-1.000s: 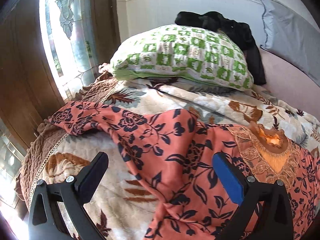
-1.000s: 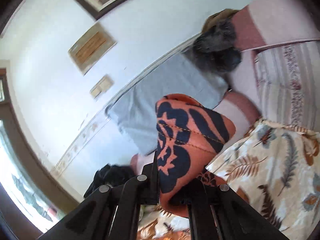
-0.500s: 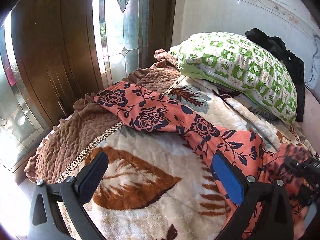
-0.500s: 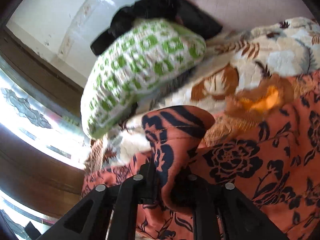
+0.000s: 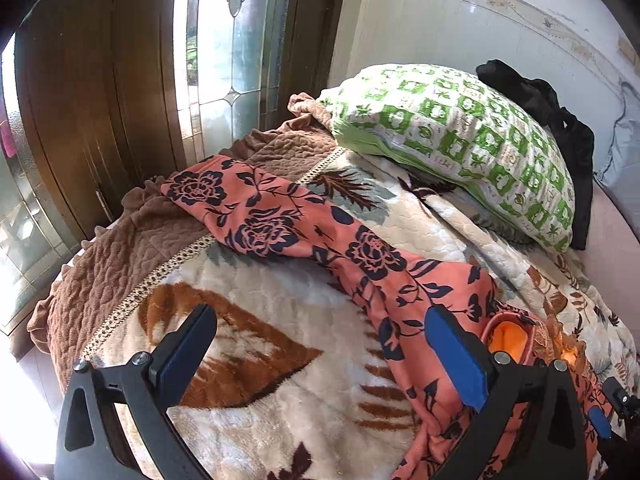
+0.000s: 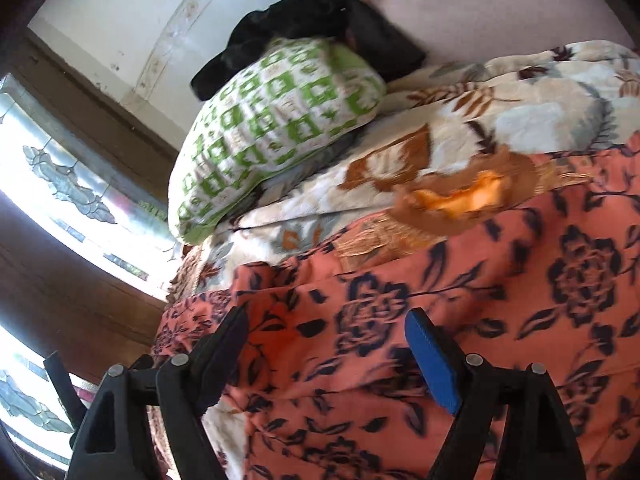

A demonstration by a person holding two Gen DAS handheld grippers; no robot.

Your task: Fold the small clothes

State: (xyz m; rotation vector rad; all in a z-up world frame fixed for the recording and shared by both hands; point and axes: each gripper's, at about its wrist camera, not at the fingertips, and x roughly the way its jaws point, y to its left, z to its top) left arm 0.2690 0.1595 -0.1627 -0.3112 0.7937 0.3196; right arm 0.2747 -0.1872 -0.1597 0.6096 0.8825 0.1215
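Right wrist view: right gripper (image 6: 326,344) fingers opening, releasing the floral garment (image 6: 460,320), now lying on the bed beneath them. Left gripper (image 5: 320,350) spread, empty, sleeve ahead. Fold laid; next grab pending.

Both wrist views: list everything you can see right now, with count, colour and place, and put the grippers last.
Floral garment: one, coral with dark navy flowers and an orange-lined neck, spread across the blanket, one sleeve reaching toward the brown border.
Blanket: one, cream with brown leaf print and a brown quilted border, covering the bed.
Pillow: one, white and green checked, at the head of the bed.
Black cloth: one, bunched behind the pillow by the wall.
Grey pillow: one, at the right edge of the left view.
Window: leaded glass in a brown wooden frame, beside the bed.
Left gripper: open, over the blanket beside the garment.
Right gripper: jaws opening, over the garment, gripping nothing.
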